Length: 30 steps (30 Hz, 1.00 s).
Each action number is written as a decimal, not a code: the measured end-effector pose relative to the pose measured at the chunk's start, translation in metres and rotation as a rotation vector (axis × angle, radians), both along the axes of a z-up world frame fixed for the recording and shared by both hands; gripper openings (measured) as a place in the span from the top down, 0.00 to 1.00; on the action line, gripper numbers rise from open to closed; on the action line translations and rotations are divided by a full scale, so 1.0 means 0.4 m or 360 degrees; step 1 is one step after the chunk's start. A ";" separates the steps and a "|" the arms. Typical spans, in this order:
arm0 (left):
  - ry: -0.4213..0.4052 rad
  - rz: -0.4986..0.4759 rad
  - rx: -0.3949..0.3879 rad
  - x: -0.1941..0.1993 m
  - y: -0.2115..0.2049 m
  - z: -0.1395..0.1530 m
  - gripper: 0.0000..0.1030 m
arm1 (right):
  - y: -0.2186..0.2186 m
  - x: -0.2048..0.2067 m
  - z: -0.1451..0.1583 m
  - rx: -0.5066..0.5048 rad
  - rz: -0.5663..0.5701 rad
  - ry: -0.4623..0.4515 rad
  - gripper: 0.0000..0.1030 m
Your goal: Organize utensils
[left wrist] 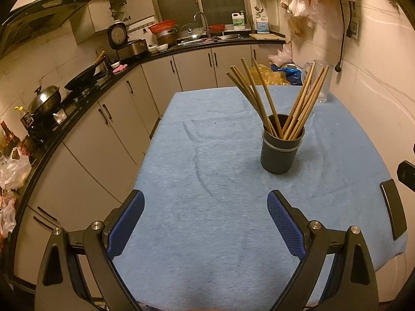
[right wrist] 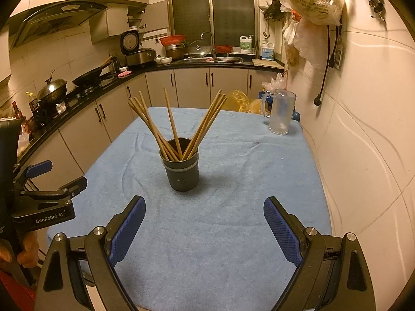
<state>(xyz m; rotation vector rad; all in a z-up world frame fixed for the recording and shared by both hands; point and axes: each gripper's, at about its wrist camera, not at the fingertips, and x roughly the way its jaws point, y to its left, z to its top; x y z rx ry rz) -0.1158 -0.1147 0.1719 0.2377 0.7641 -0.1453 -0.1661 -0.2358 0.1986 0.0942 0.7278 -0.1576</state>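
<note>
Both grippers sit at the near edge of the table, above the blue cloth (right wrist: 233, 171). Left gripper (left wrist: 206, 211): jaws spread wide, released, nothing between the blue pads (left wrist: 285, 223). Right gripper (right wrist: 205, 219): same state, jaws wide apart, empty. In the right wrist view the left gripper is also seen from the side at the left frame edge, held by a hand (right wrist: 24, 251) low in the corner.

Dark grey utensil holder (right wrist: 182, 172) stands upright on the cloth, roughly mid-table, ahead of the right gripper and apart from it; in the left wrist view it lies to the right of centre. A pale band runs round its upper wall. Wooden chopsticks (right wrist: 171, 127) stand in it, fanned into two bundles: one leaning left, one leaning right, with a single stick nearer upright between them. All tips rest inside the holder; none lie on the cloth.

Clear glass mug (right wrist: 280, 112) stands at the far right corner of the table, well apart from the holder, close to the wall.

Kitchen counter (right wrist: 85, 96) with pans runs along the left and far side
</note>
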 end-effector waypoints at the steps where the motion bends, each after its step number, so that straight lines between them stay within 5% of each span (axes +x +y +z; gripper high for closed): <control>1: 0.0004 -0.0004 0.0000 0.002 -0.001 -0.001 0.08 | 0.000 0.000 0.000 -0.0001 0.0000 0.0001 0.08; 30: 0.0010 -0.0051 -0.0003 -0.009 0.005 -0.011 0.08 | 0.024 0.003 -0.006 -0.0021 0.0001 0.0007 0.08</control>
